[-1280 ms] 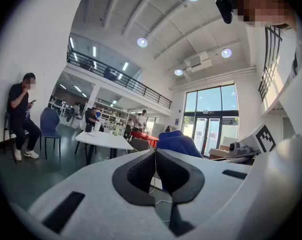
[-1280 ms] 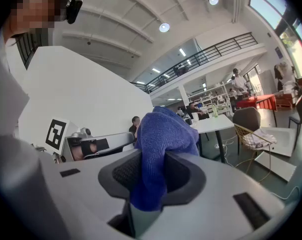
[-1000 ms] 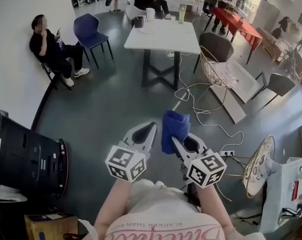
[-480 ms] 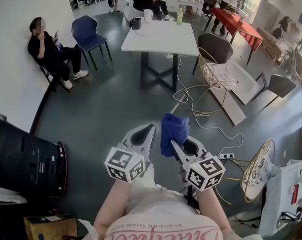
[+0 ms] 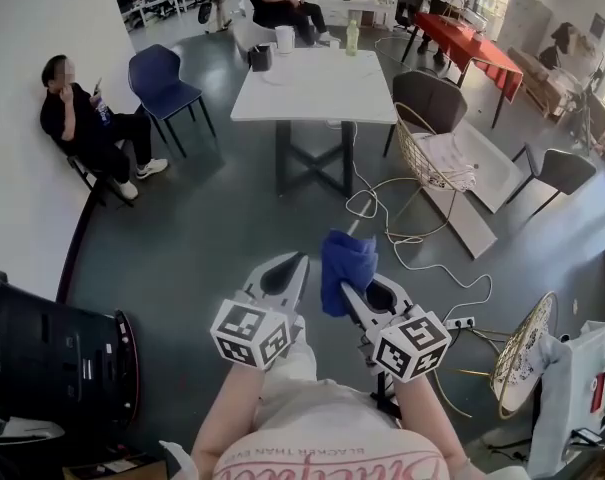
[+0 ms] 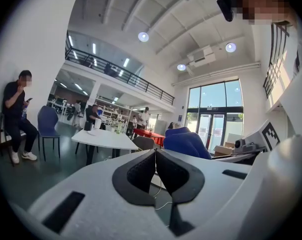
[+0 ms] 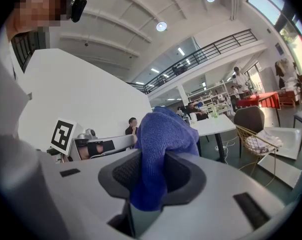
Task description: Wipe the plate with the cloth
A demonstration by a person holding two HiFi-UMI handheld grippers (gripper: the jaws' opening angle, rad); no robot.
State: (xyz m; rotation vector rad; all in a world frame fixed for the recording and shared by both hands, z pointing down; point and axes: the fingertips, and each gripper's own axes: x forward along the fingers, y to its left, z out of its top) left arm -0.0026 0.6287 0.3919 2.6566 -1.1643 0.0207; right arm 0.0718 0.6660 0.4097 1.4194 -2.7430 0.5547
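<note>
Shut tight across the middle of the blue cloth (image 7: 163,129), in the right gripper (image 7: 151,176), with a wad left standing above the tips and a tail hanging below. Probably bunched that way to present a soft face for wiping. Pressed pad to pad with nothing between, in the left gripper (image 6: 155,171), likely kept free to steady the plate. Held side by side, nearly level, over dark floor (image 5: 212,228). No sighting of a plate in any view. Perhaps on the white table (image 5: 317,83) ahead, well apart, beside the cups (image 5: 284,38) and bottle (image 5: 352,36). Judged as approach, with wiping not yet begun.
</note>
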